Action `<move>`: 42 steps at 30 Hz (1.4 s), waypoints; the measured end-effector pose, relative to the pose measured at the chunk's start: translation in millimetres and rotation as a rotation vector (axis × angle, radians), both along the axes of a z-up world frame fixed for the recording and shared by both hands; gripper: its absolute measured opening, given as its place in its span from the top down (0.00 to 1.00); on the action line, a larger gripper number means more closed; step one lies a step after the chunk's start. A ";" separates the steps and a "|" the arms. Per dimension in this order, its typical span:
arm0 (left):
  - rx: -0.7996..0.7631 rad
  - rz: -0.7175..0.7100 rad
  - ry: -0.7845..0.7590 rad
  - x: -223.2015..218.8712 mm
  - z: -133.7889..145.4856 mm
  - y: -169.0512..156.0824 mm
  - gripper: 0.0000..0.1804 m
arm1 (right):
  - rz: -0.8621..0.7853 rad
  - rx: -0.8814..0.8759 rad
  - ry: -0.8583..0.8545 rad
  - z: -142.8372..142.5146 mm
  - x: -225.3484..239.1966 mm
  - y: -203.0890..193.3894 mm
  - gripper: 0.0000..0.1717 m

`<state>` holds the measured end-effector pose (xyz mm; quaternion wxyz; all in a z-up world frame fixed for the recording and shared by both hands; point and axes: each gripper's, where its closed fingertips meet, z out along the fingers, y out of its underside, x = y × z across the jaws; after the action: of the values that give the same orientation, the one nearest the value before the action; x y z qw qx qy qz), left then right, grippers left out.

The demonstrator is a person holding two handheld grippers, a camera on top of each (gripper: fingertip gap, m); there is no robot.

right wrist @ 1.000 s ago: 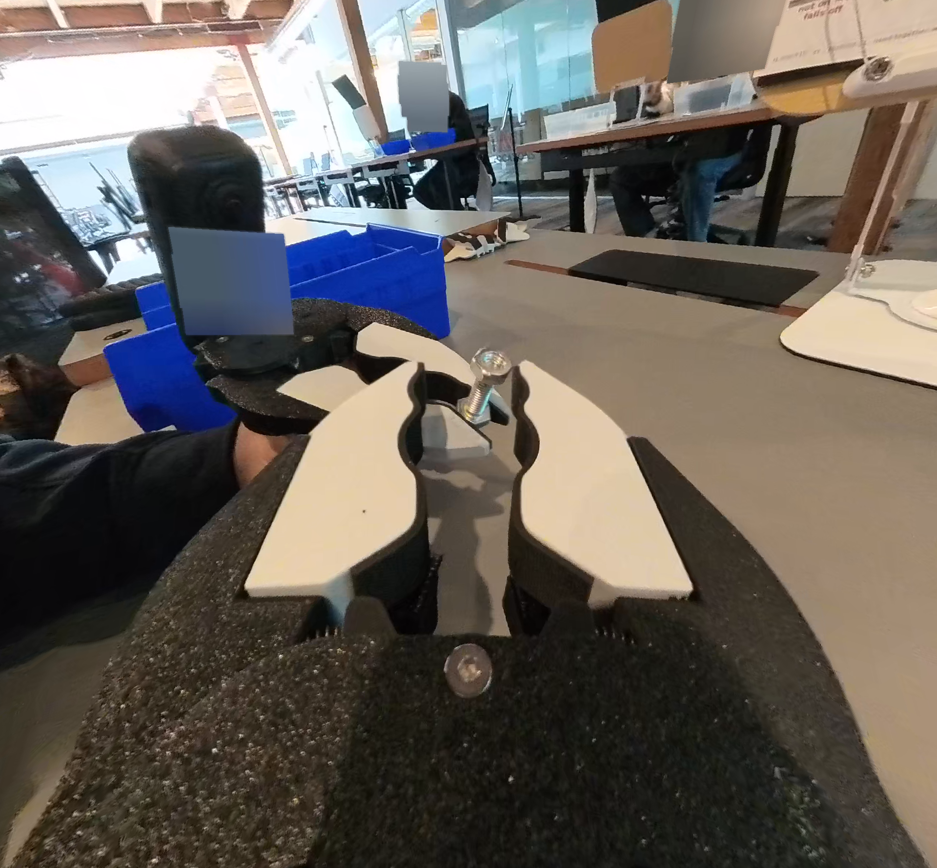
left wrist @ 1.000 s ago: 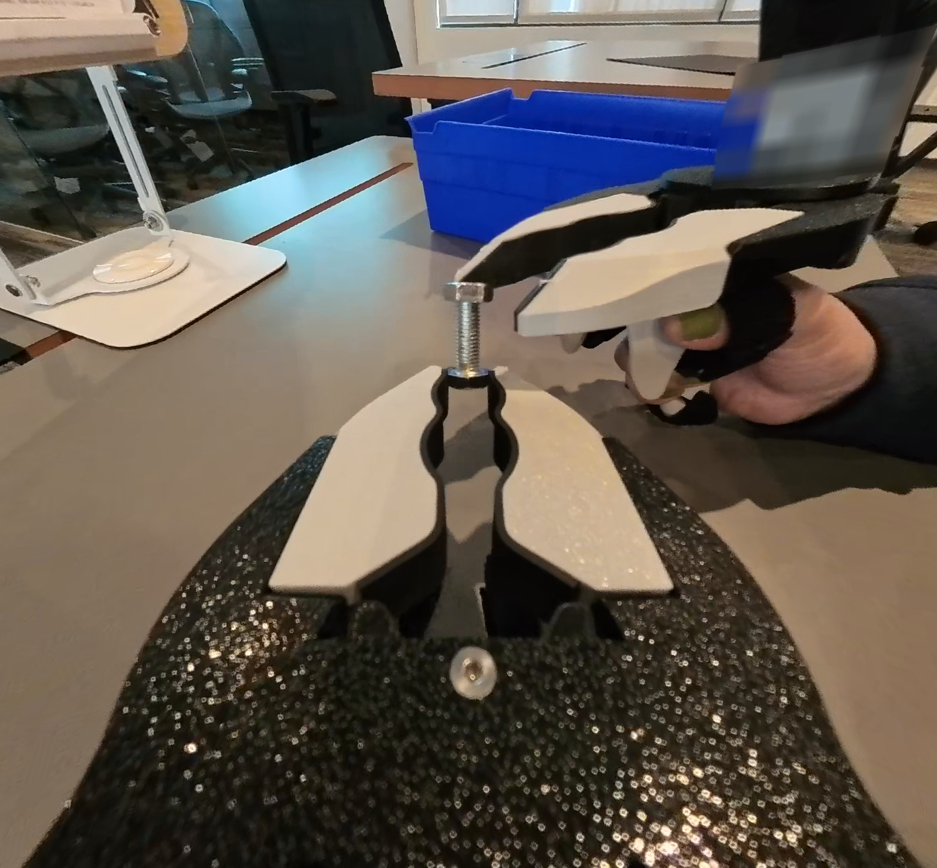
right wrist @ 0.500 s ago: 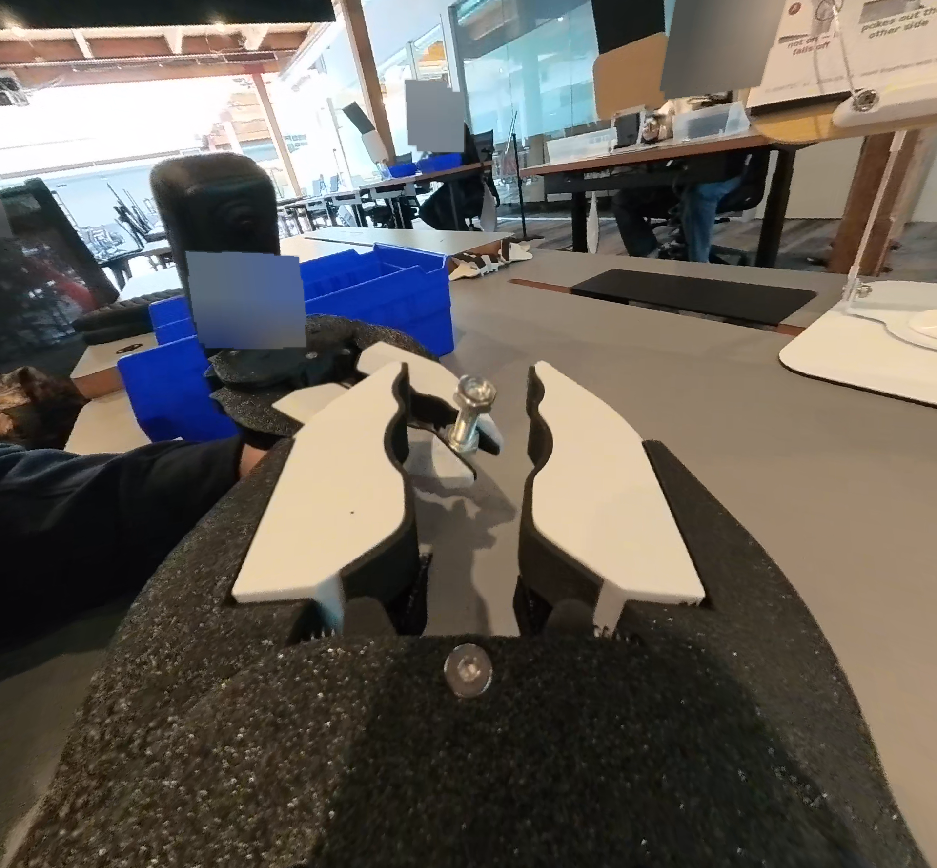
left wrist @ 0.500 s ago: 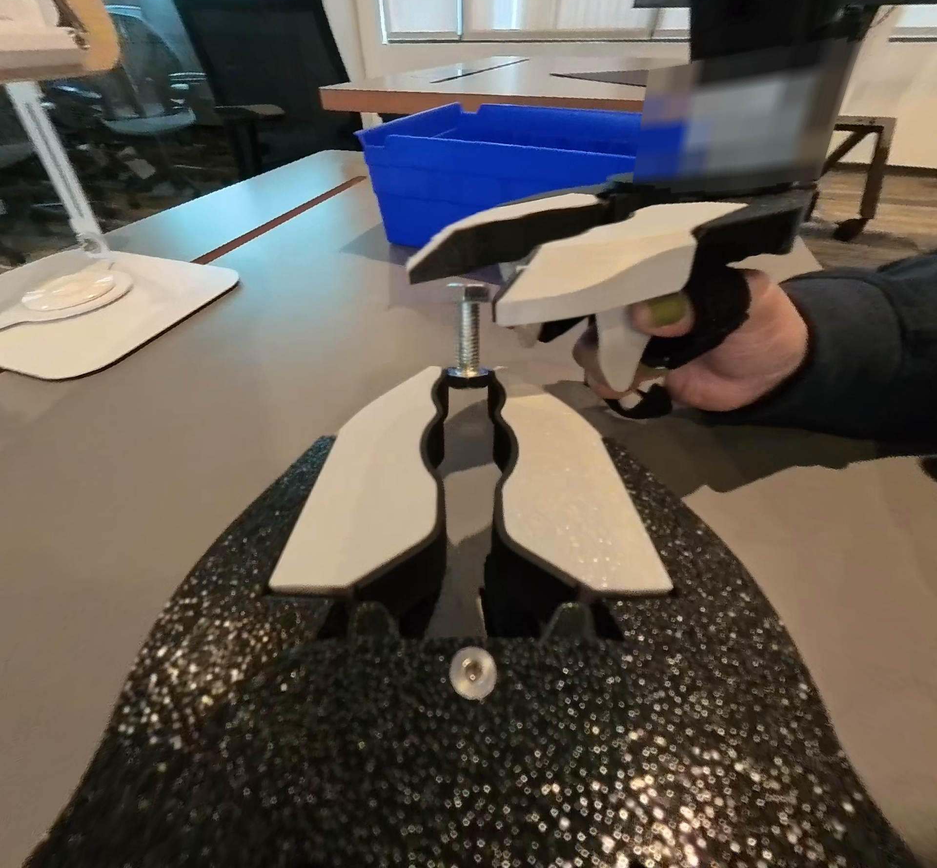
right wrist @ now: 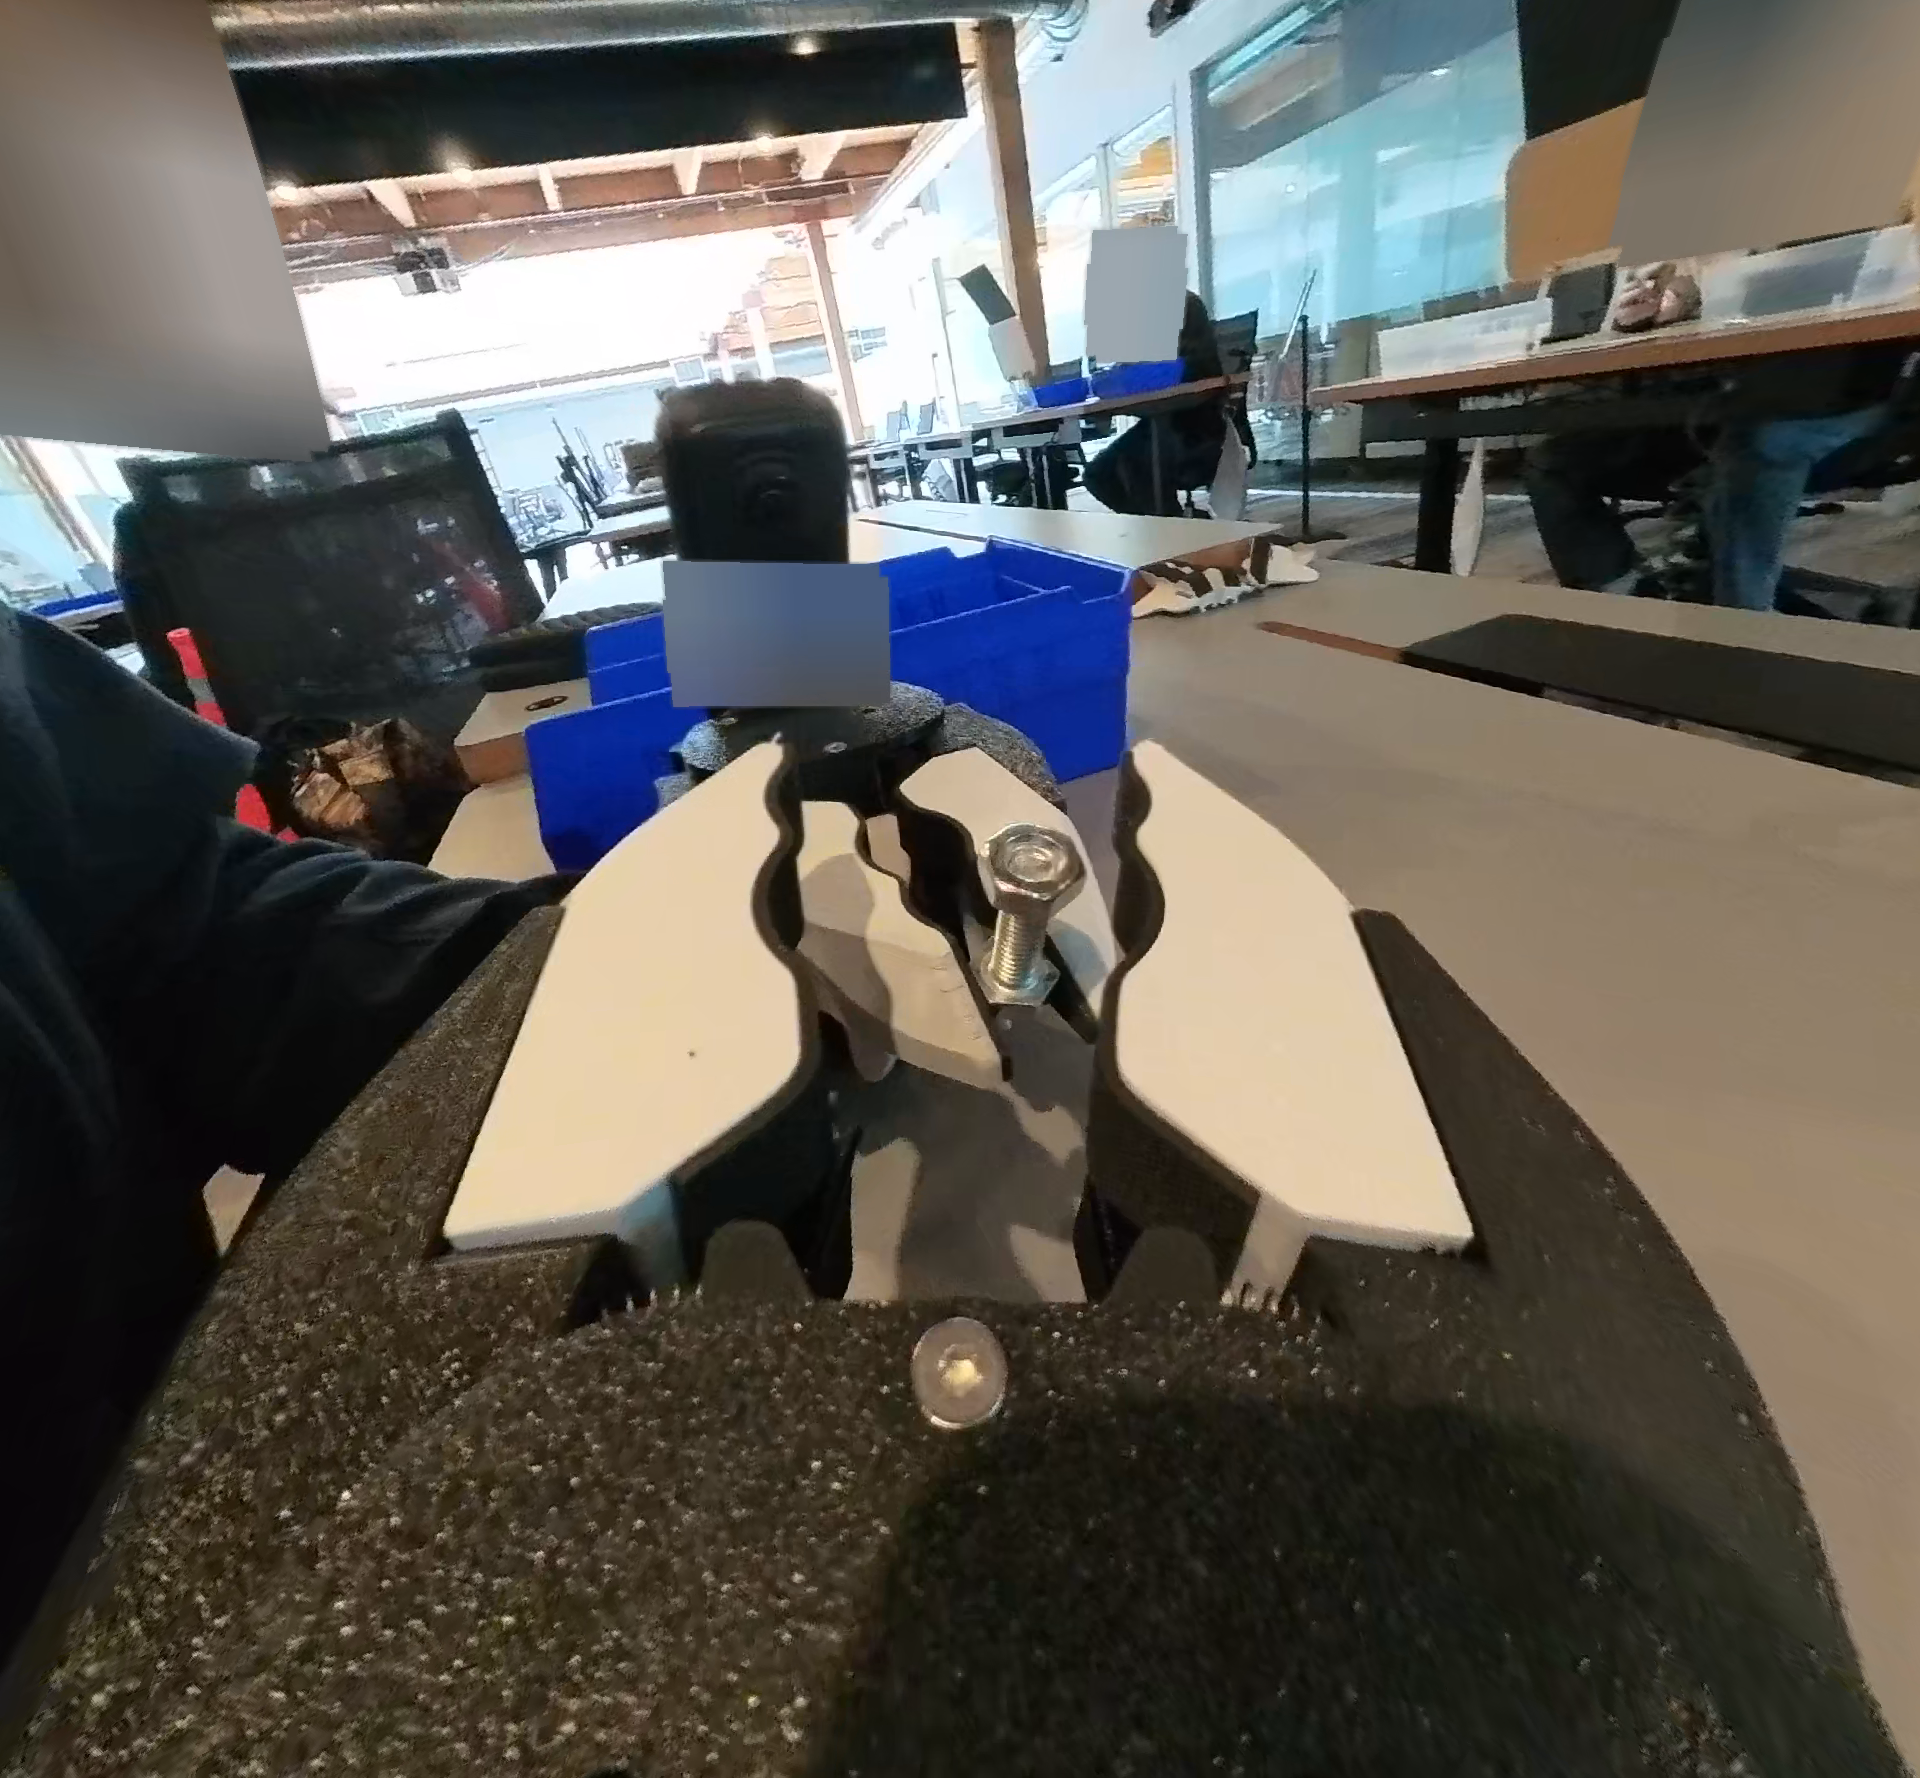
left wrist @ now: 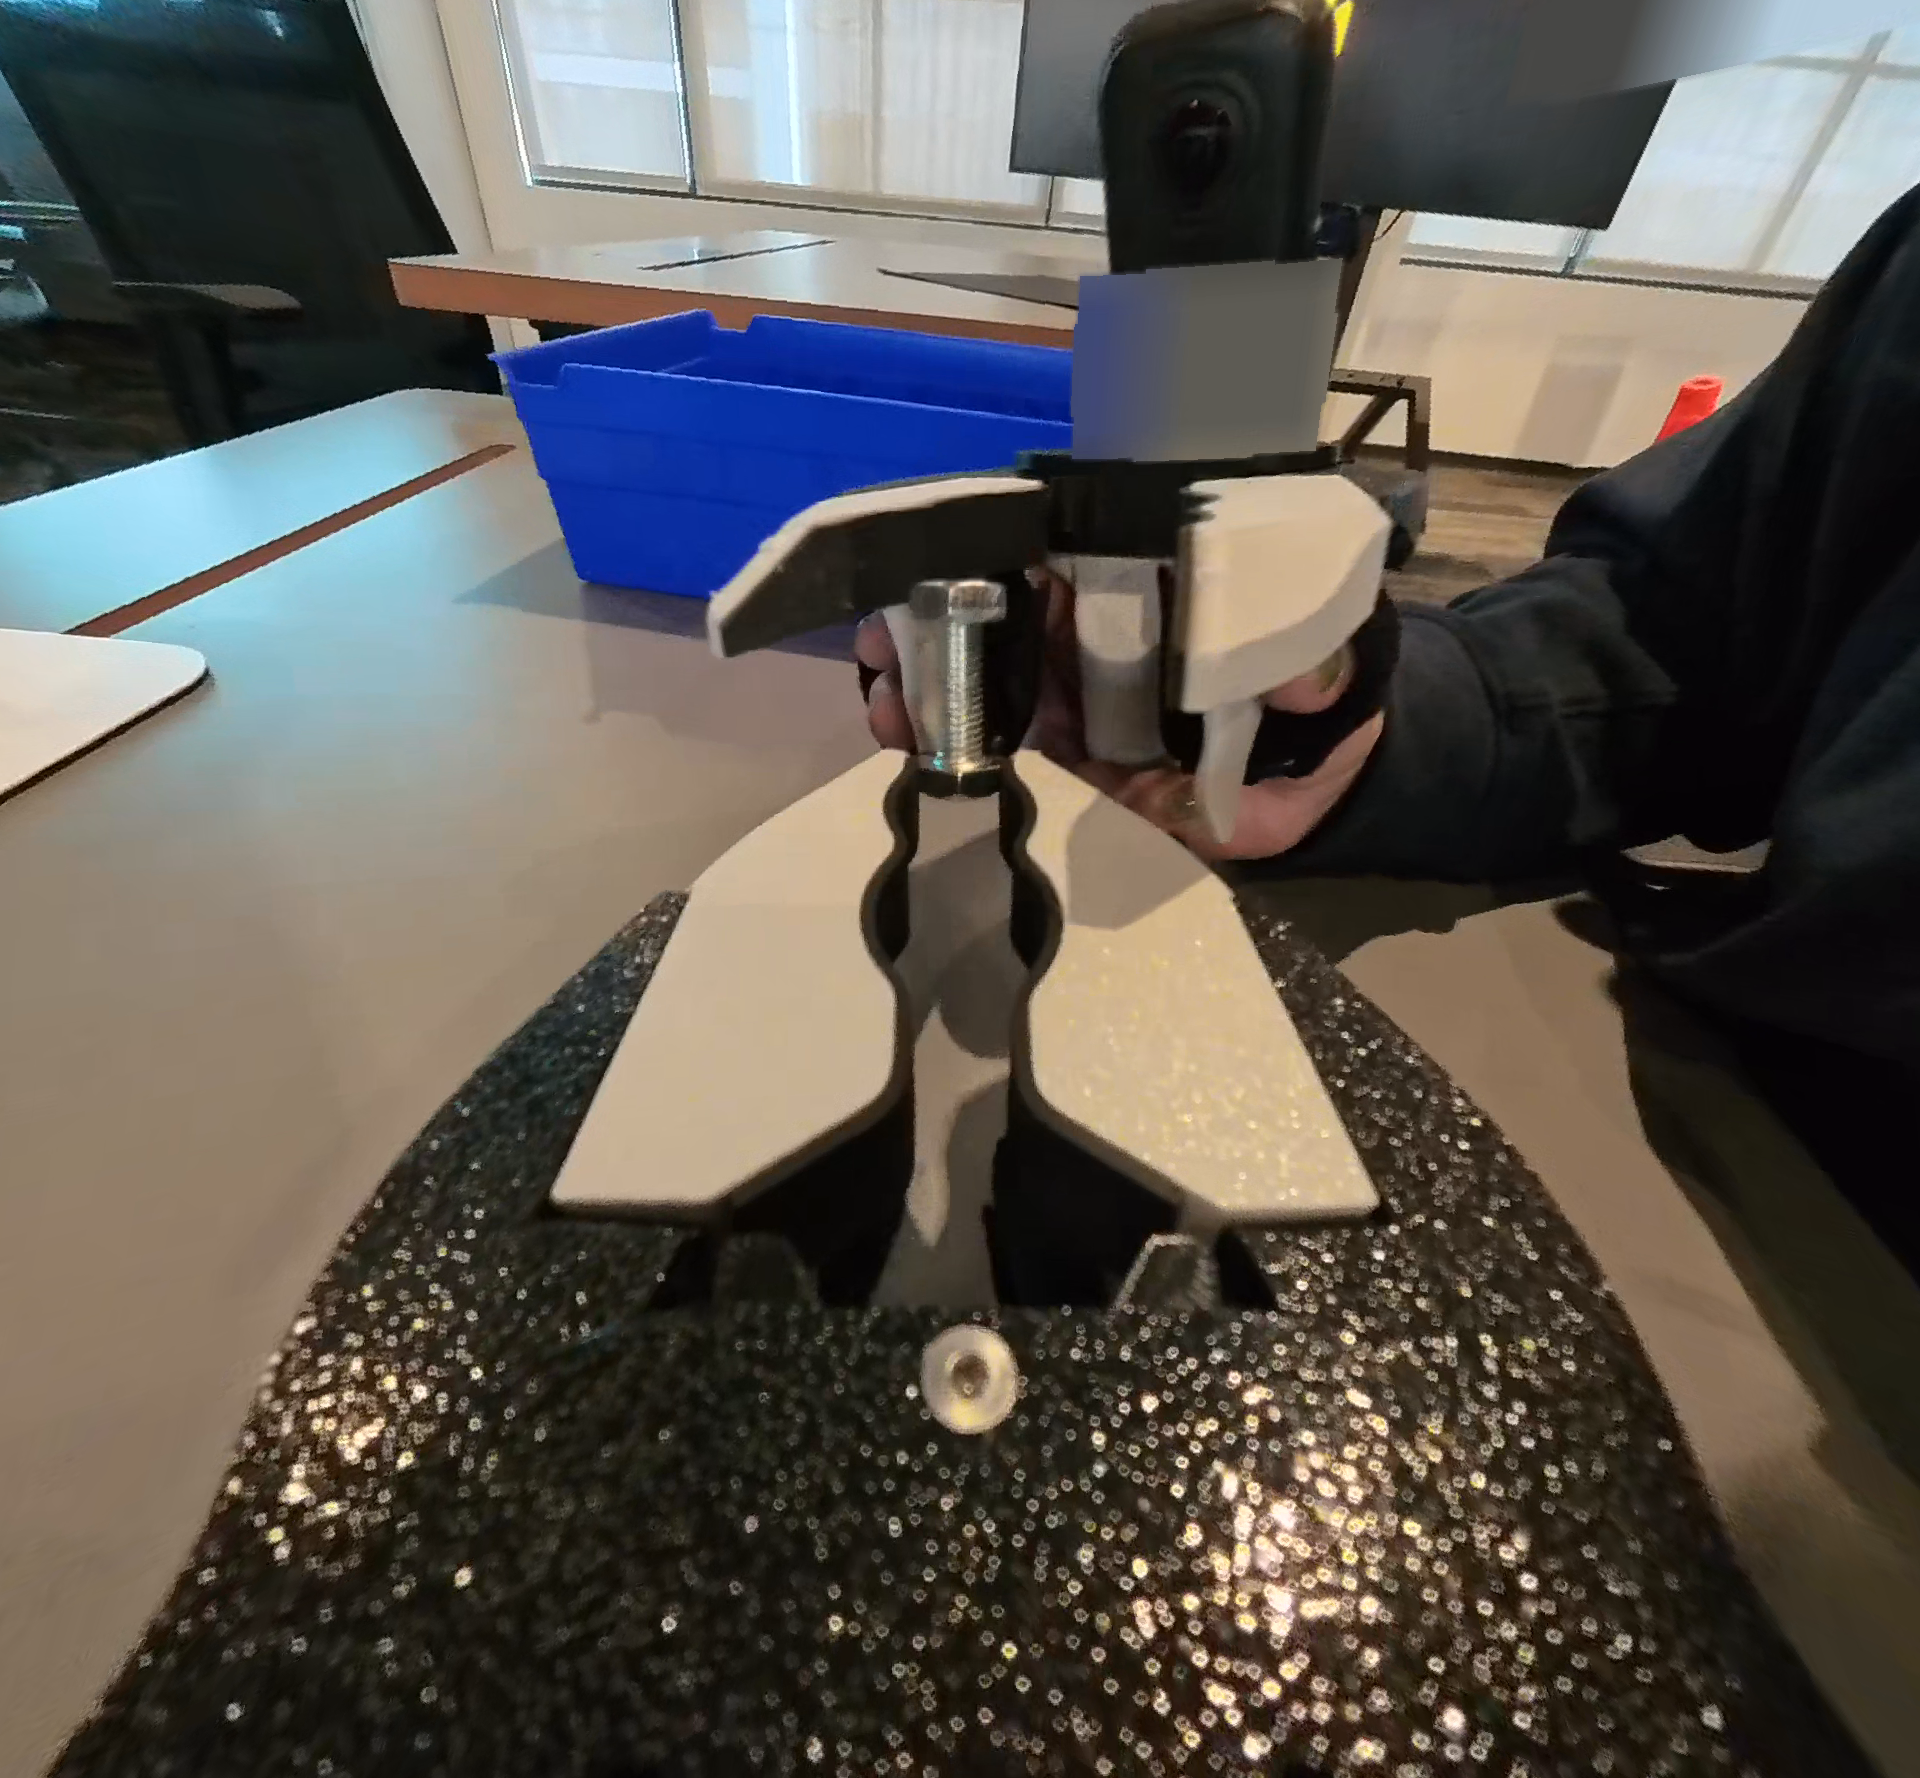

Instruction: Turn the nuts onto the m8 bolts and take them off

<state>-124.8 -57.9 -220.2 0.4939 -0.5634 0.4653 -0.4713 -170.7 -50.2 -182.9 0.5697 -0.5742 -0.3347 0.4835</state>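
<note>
— Risk, starting wide: possibly dropping the whole piece onto the bench (left wrist: 312, 845) and sending it rolling toward the blue bin (left wrist: 727, 481).

— Coming from what?

— Mostly from the right tool (right wrist: 956, 772). Standing released, jaws spread wide, fingers passing either side of the bolt (left wrist: 958, 679) head without touching it. Closing off-centre, or bumping the head sideways, probably levering the bolt over.

— And the left tool (left wrist: 961, 783)?

— Clenching only on the nut (left wrist: 961, 778), right at the fingertips. Gripping so little metal, so likely twisting or slipping under a side push. Also risking cross-threading if the bolt is getting turned while tilted.

— Moving to pose, then.

— Holding the left tool low and level over the bench, pointing forward, with the bolt standing upright above its tips, head up, threads running down into the nut.

— The right side?

— Coming in from the right, carried in a hand (left wrist: 1278, 793) wrapped under the handle, dark sleeve trailing behind. Sitting higher than the left tool, angled across it, one finger (left wrist: 831, 565) reaching over the bolt head and the other staying well off to the side.

— So nothing gripping the head?

— Nothing pressing on it, judging from both views.
</note>
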 end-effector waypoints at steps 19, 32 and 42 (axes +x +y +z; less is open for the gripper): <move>-0.059 0.115 -0.070 -21.0 7.1 23.9 0.92 | -0.026 0.000 0.017 1.1 5.9 4.5 0.70; -0.091 -0.108 -0.070 1.0 7.4 -9.5 0.92 | 0.047 0.034 0.040 5.9 -2.0 -7.6 0.66; -0.145 -0.008 -0.162 -18.4 16.4 12.8 0.92 | 0.046 0.032 0.056 7.5 2.0 -5.3 0.67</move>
<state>-143.1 -45.1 -203.8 0.4858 -0.5560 0.3906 -0.5497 -168.6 -55.5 -175.4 0.5766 -0.5434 -0.3396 0.5068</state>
